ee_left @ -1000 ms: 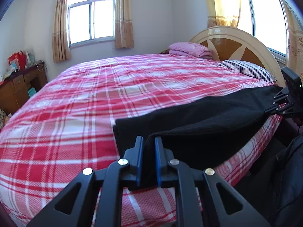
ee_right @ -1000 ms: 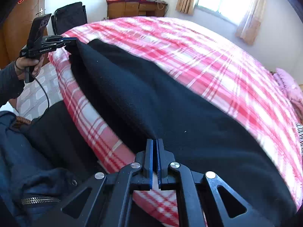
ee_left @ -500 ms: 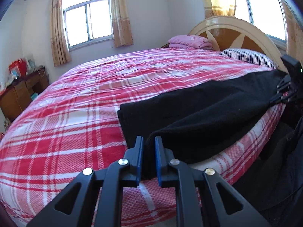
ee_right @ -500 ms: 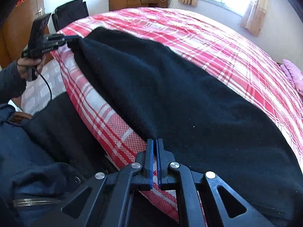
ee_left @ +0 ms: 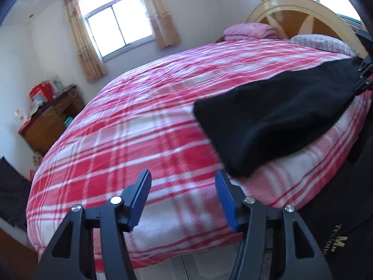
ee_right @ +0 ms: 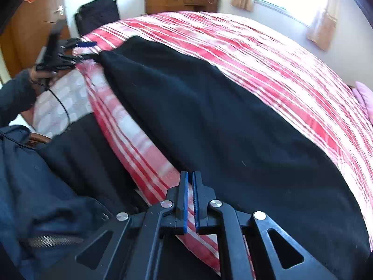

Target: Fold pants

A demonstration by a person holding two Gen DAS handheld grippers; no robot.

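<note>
Red-and-white plaid covers one large bed, which fills the space ahead of both tongs. One pair of black pants lies flat along the bed's near edge, stretched lengthwise between the two tools; in the right wrist view the same pants spread forward and to the right of the fingers, up to the far end beside the left tongs.

One curved wooden headboard stands far ahead and to the right of the left tongs, with one striped pillow and one folded pink blanket before it. Two curtained windows show there, one far ahead and left. One wooden dresser sits far to the left.

Left tongs are spread wide and hold nothing, the pants' end lying just ahead and to their right. Right tongs are pressed nearly closed at the pants' edge, but the cloth between the blue pads is not clearly visible, so I cannot tell whether they grip it.
</note>
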